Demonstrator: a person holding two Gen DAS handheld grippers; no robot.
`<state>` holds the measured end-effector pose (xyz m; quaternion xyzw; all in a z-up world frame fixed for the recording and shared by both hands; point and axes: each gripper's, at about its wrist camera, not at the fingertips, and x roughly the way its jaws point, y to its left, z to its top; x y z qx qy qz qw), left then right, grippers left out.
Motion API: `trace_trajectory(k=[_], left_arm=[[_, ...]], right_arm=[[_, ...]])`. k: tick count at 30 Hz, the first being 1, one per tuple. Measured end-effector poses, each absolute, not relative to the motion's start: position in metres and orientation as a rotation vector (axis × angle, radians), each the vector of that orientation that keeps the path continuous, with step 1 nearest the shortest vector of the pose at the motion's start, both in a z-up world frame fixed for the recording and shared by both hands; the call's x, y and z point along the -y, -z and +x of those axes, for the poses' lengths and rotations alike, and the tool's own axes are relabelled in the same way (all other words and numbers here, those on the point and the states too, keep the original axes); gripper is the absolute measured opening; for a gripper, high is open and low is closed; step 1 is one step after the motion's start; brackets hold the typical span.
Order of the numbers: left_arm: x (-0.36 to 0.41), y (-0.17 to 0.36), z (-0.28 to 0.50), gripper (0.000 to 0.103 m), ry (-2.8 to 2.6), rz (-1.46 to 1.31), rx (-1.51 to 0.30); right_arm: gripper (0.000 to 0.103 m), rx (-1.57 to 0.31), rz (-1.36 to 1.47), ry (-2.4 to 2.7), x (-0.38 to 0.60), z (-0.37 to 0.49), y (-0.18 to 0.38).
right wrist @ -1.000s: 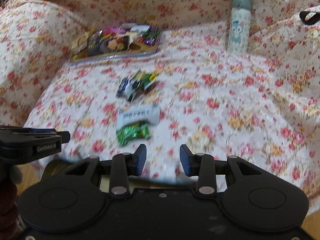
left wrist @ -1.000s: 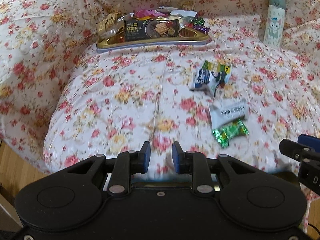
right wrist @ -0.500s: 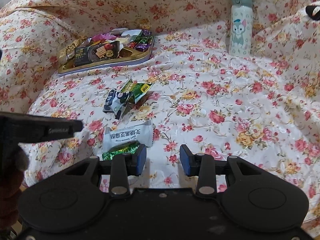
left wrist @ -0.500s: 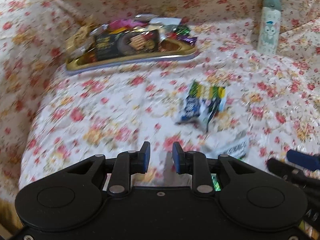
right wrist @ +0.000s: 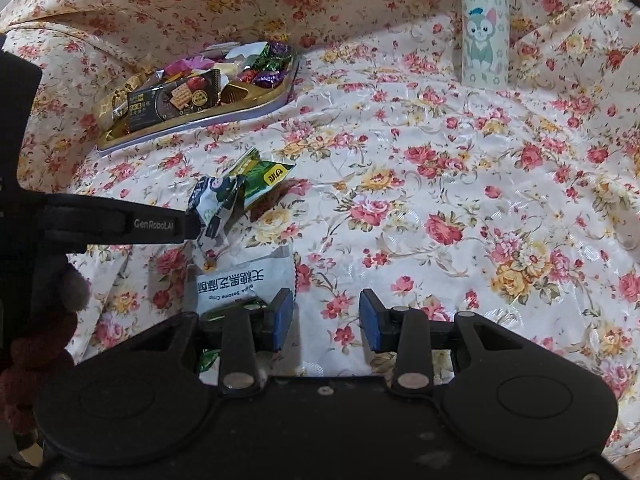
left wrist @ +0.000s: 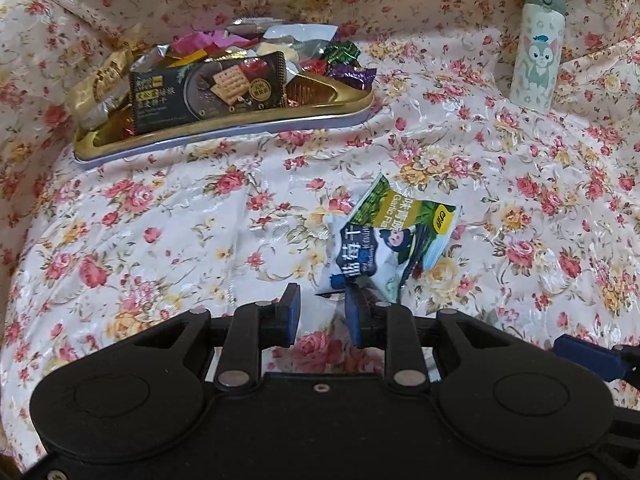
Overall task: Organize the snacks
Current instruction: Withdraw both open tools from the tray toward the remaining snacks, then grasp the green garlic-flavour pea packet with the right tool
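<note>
Left wrist: blue-white snack packet [left wrist: 362,258] lies lengthwise toward the tray [left wrist: 224,134].

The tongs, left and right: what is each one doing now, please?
Left tongs: open, holding nothing, close to the blue-white snack packet.
Right tongs: open, holding nothing.

Covered all over by a flowered cloth [left wrist: 168,240], cushioned like a bed or sofa, rising into folds at the back and left. Far left on it, a gold tray [left wrist: 224,136] heaped with wrapped snacks. Mid-surface, a blue-and-white packet [left wrist: 360,260] overlapping a green packet [left wrist: 408,216]. Nearer, a white packet [right wrist: 244,280], partly over a green wrapper [right wrist: 236,306]. Standing upright at the far right, a pale bottle [left wrist: 538,52].
</note>
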<state>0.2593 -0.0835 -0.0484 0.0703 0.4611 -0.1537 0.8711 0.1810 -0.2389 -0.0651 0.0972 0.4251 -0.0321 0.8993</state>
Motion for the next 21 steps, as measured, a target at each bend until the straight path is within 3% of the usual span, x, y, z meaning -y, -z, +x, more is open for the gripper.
trace_trajectory(k=[21], left_arm=[[0.105,0.050,0.286,0.035,0.338,0.140,-0.975]], right_arm=[[0.039,-0.845,0.216,0.082,0.250,0.197,0.069]])
